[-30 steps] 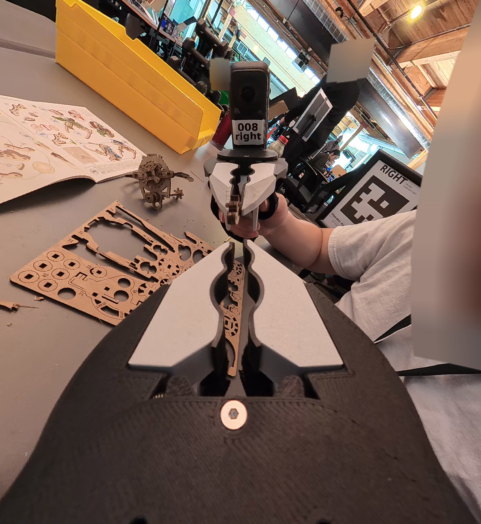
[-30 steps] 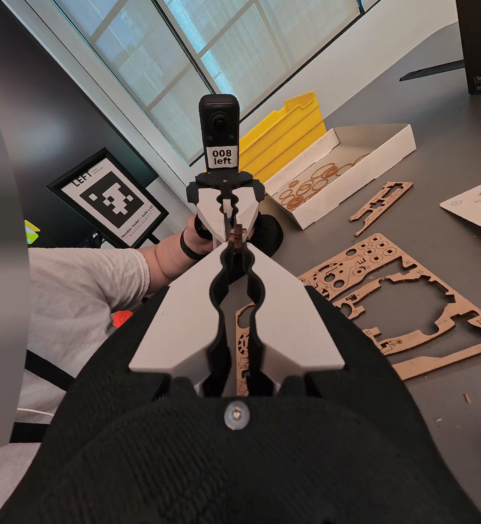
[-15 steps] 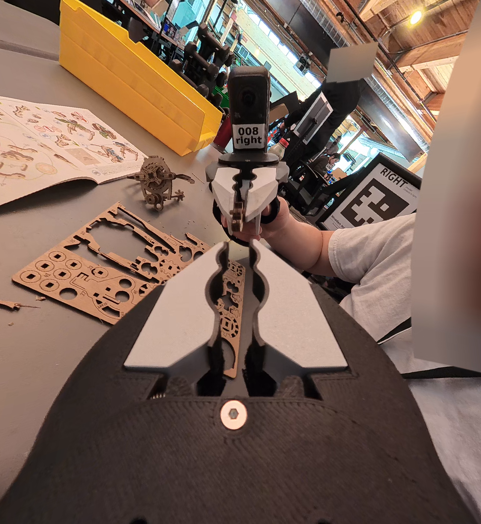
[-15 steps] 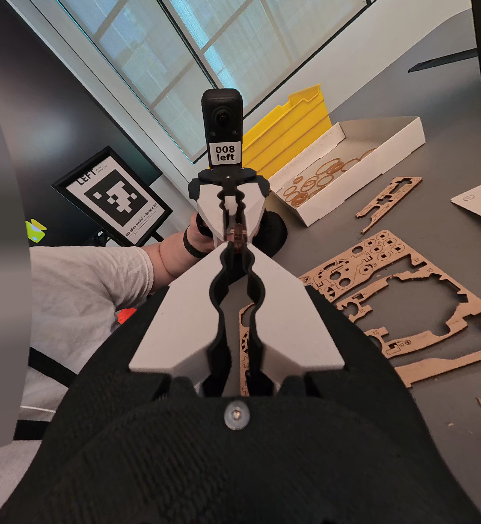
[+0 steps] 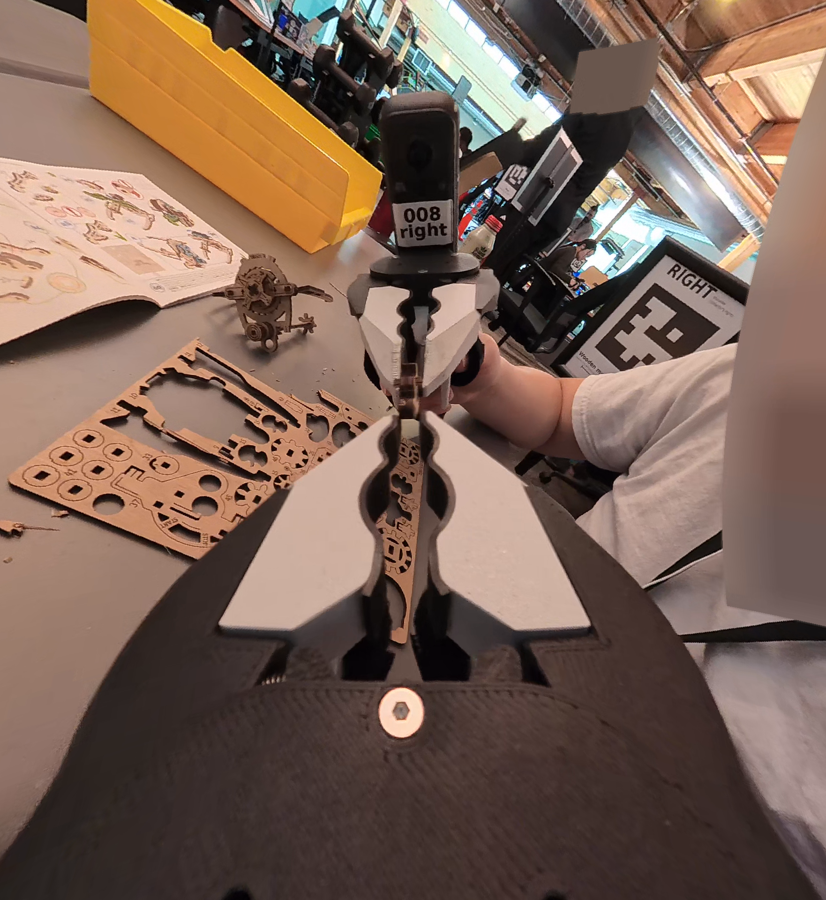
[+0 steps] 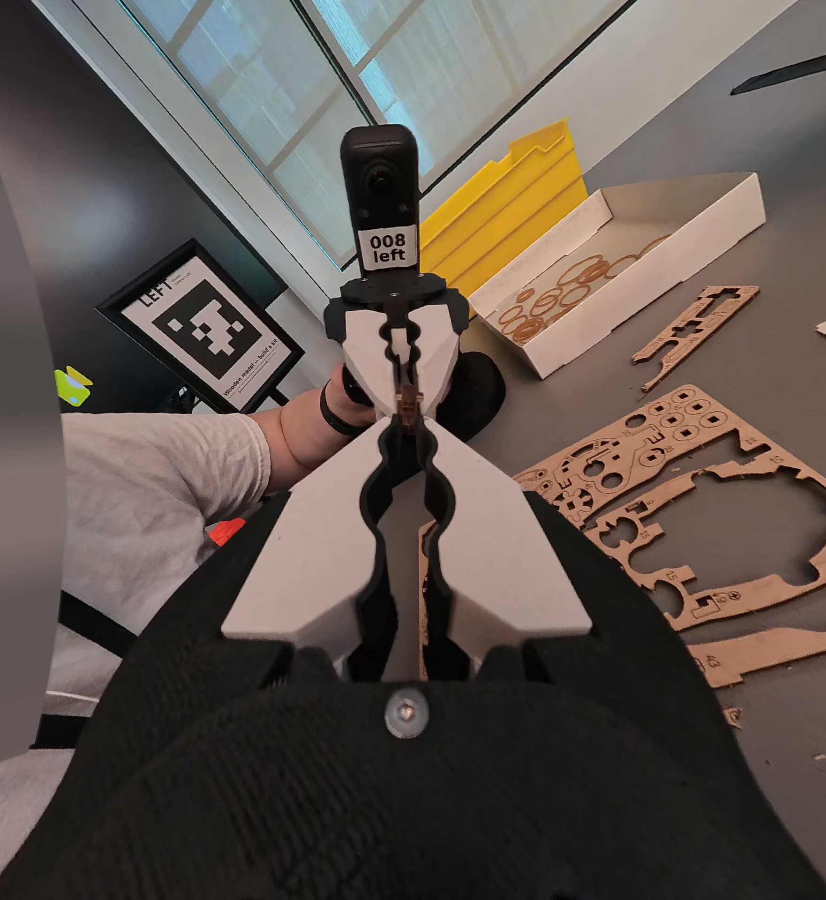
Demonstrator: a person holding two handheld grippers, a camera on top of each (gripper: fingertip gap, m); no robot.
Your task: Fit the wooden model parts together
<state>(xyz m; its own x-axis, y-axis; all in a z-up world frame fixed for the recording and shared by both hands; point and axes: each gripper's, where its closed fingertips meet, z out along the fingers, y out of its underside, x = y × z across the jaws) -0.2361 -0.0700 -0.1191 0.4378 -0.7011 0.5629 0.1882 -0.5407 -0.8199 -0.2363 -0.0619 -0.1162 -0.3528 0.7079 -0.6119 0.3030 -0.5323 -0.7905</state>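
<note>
above the table (image 5: 36,380), both tools now tip-to-tip vs earlier, left tool (image 5: 407,420) & right tool (image 6: 407,422) each pinching small wooden part (image 5: 407,389)

The desk (image 5: 60,609) is plain grey. The wooden sheet (image 5: 167,467) is pale tan with darker cut lines. The bin (image 5: 216,121) is bright yellow. The booklet (image 5: 60,234) is white with coloured drawings. Each claw (image 5: 407,421) has light grey fingers (image 5: 313,535) on a black body. The box (image 6: 645,272) is white.

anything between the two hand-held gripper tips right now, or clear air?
Not clear: a small wooden part bridges the left hand-held gripper and right hand-held gripper, tips nearly meeting. Both wrist views show it; which gripper holds it is unclear.
</note>
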